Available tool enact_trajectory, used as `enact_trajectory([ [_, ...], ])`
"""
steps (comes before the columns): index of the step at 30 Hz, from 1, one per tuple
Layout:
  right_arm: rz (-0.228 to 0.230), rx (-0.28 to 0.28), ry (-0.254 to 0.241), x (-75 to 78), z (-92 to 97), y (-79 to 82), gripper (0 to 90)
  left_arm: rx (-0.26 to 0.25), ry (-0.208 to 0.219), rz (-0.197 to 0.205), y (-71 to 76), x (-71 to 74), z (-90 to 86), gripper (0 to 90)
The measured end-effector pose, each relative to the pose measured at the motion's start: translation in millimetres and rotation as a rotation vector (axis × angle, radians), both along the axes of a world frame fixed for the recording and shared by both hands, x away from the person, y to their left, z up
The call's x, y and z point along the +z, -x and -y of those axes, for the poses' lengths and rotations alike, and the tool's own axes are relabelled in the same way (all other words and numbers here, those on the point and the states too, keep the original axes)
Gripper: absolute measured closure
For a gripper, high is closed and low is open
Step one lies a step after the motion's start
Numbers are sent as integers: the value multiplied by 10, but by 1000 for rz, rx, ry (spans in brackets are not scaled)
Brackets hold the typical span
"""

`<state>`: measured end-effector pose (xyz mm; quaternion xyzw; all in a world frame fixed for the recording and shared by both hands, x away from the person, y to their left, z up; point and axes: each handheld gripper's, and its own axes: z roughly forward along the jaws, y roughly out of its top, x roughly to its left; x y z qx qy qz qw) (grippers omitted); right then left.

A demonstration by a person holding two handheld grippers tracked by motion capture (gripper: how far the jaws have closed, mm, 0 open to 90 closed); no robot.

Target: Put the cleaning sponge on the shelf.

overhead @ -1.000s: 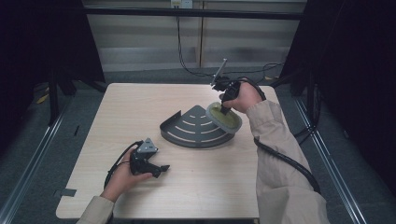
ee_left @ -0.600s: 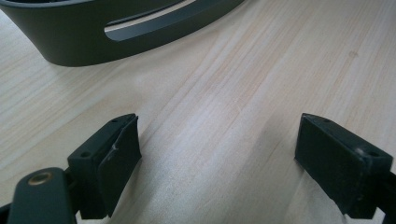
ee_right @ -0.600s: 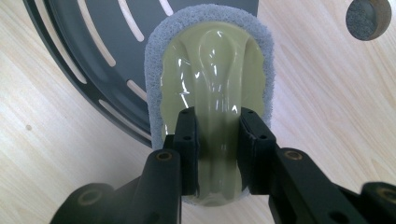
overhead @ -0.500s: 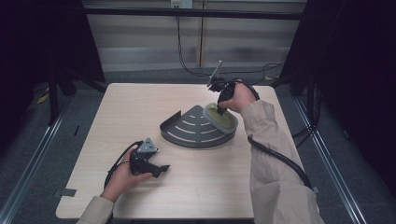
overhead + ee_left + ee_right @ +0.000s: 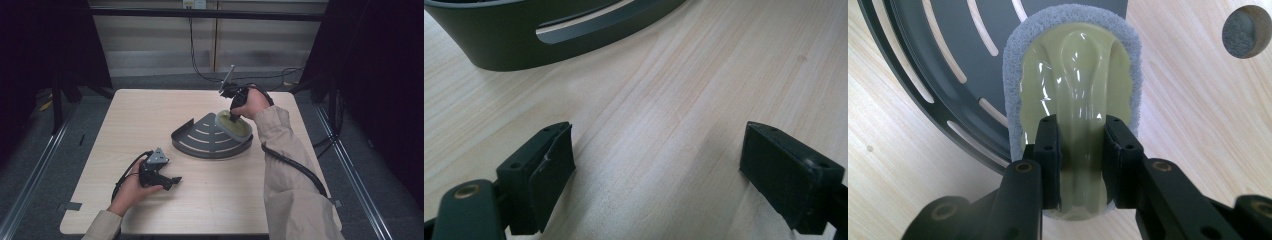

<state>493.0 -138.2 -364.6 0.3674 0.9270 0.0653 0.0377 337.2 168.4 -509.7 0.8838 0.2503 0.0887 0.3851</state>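
Green scrubber [image 5: 1075, 100] handle clamped between right gripper [image 5: 1082, 150] fingers, over grey rack [image 5: 948, 65]

The high view is looking forward and down from above the person's side, taking in the whole tabletop [image 5: 150, 120] with the dark slotted tray [image 5: 200, 137] near its middle. The left tool's camera is sitting low, facing the tray's curved wall [image 5: 524, 45] from nearby. The right tool's camera is looking steeply down, probably very close, onto the tray's floor [image 5: 943, 55]. All three are sharing that tray.
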Motion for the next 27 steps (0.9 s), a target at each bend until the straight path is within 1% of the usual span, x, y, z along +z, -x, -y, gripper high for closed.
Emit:
enact_trajectory([
  [1,-3,-7,-1,-4,-6,0,715,0,0,0,0,0,0,136],
  [9,9,-2,-7,-38,-11,-30,715,0,-1,1,1,0,1,136],
  [13,6,-4,-6,-56,-10,-45,715,0,-1,1,1,0,1,135],
  [15,0,-2,-6,-91,-18,-60,715,0,-1,1,1,-1,1,135],
  [19,1,-2,-16,-120,-27,-74,715,1,-1,1,1,0,1,135],
  [21,2,1,-13,-129,-28,-79,715,1,-2,1,1,0,1,135],
  [26,-10,-2,-14,-202,-49,-83,715,1,-2,1,1,0,1,136],
  [27,-10,6,-18,-236,-54,-84,715,1,-1,1,1,0,1,136],
])
